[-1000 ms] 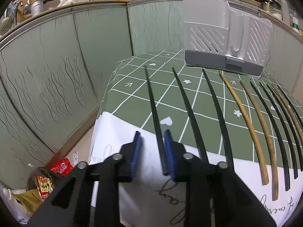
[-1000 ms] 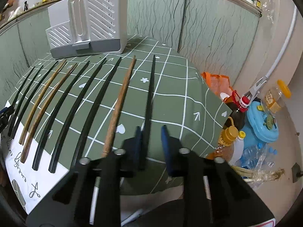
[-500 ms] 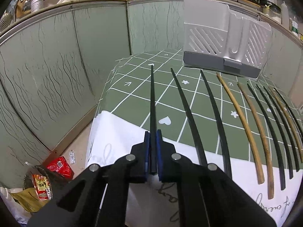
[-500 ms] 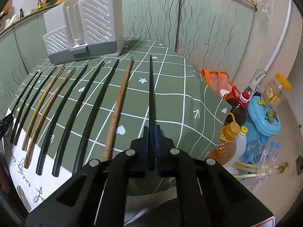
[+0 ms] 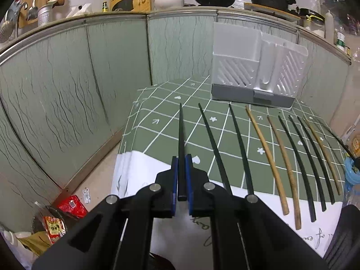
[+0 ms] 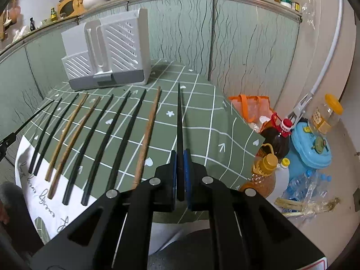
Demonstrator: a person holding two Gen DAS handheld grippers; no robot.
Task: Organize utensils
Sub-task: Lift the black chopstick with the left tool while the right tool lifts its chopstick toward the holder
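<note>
My left gripper (image 5: 181, 165) is shut on a black chopstick (image 5: 180, 135) from the left end of the row and holds it lifted above the green checked cloth (image 5: 157, 132). My right gripper (image 6: 180, 159) is shut on a black chopstick (image 6: 179, 117) from the right end of the row, also lifted. Several more black and wooden chopsticks (image 5: 270, 157) lie side by side on the cloth, also in the right wrist view (image 6: 99, 135). A white and grey utensil holder (image 5: 254, 76) stands at the back of the table, also in the right wrist view (image 6: 108, 51).
Green panel walls (image 5: 67, 90) enclose the table's back and left. Snack packets (image 5: 67, 213) lie on the floor left of the table. Oil bottles (image 6: 276, 139), a blue tub (image 6: 312, 150) and an orange bag (image 6: 249, 108) sit on the floor to the right.
Both grippers closed on the outermost black chopsticks and lifted them off the cloth. The table now looks lower and farther in both views.
</note>
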